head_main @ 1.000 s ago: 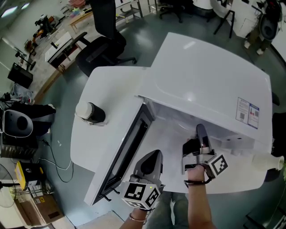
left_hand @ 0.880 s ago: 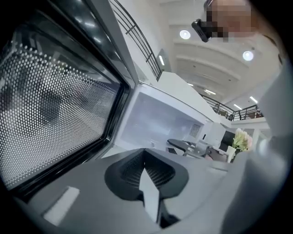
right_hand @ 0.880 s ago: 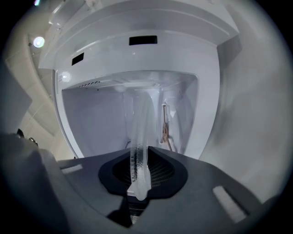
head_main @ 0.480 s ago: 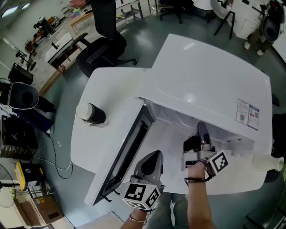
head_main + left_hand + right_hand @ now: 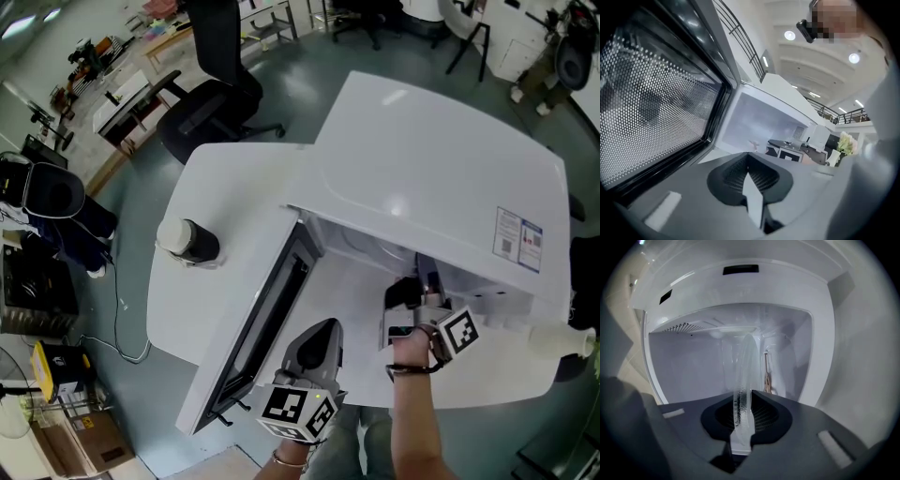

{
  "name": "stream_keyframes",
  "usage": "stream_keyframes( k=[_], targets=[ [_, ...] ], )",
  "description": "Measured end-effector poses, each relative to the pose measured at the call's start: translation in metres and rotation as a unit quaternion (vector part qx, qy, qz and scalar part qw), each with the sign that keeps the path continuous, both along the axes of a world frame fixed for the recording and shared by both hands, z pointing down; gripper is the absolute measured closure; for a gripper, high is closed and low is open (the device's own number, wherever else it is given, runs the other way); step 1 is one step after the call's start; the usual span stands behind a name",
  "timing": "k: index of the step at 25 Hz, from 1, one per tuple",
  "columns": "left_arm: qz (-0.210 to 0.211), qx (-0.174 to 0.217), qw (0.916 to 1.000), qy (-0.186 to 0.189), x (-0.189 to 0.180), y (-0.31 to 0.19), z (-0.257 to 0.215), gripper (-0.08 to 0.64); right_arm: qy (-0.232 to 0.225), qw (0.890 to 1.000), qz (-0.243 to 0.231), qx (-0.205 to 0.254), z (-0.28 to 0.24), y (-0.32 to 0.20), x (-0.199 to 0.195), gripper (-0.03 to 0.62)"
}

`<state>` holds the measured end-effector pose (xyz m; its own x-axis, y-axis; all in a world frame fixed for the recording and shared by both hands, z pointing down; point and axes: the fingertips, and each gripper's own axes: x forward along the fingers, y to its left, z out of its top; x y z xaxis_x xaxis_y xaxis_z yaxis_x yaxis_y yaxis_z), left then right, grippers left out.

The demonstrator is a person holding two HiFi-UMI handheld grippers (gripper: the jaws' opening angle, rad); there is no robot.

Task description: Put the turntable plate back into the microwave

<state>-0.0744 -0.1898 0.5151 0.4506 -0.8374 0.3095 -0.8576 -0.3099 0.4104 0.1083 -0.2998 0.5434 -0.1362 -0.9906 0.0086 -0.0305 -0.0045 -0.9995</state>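
The white microwave (image 5: 422,159) stands with its door (image 5: 272,309) swung open to the left. My right gripper (image 5: 424,274) reaches level into the cavity, shut on the rim of the clear glass turntable plate (image 5: 745,364). In the right gripper view the plate stands edge-on between the pads of this gripper (image 5: 743,401), inside the white cavity (image 5: 693,366). In the head view the microwave's top hides most of the plate. My left gripper (image 5: 319,336) hovers by the door's inner side, shut and empty. The left gripper view shows that gripper (image 5: 749,161) beside the door's mesh window (image 5: 651,108).
A dark cylinder with a white lid (image 5: 187,239) stands on the white table (image 5: 225,178) left of the door. A white bottle (image 5: 562,337) lies at the right edge. A black office chair (image 5: 211,103) is behind the table on the floor.
My right gripper has eased slightly deeper into the cavity with the plate. The left gripper has stayed put.
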Motion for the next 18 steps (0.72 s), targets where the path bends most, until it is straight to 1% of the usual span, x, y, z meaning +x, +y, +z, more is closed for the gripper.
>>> stream_keyframes(
  k=[4, 10, 18],
  targets=[
    [-0.001, 0.001, 1.0000, 0.000, 0.000, -0.002, 0.000, 0.560, -0.008, 1.000, 0.002, 0.001, 0.000, -0.006, -0.002, 0.546],
    [-0.003, 0.000, 1.0000, -0.001, -0.001, -0.006, 0.000, 0.560, -0.005, 1.000, 0.000, -0.005, 0.001, -0.013, -0.007, 0.546],
    [-0.001, -0.002, 1.0000, 0.000, 0.001, -0.010, 0.002, 0.560, 0.004, 1.000, 0.010, -0.011, 0.000, -0.024, -0.004, 0.546]
  ],
)
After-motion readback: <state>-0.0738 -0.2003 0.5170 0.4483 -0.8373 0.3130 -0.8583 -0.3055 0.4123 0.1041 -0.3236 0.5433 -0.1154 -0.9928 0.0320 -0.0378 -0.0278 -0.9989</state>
